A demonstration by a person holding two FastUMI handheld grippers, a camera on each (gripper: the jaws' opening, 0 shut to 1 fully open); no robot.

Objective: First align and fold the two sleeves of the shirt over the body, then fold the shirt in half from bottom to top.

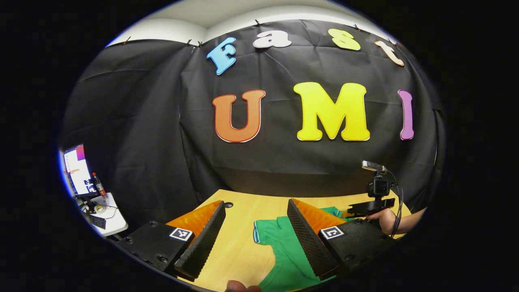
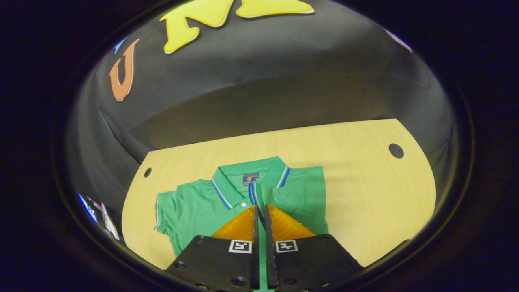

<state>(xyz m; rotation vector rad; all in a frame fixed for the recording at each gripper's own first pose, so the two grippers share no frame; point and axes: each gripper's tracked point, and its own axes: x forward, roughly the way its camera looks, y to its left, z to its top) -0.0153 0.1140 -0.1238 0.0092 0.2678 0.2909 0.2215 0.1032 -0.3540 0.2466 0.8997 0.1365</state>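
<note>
In the right gripper view our right gripper is pinched narrow on the folded-in sleeve edge over the shirt, which lies flat on the table, collar far. The other sleeve lies spread out at the left. In the left gripper view our left gripper hangs wide open, nearer that sleeve.
</note>
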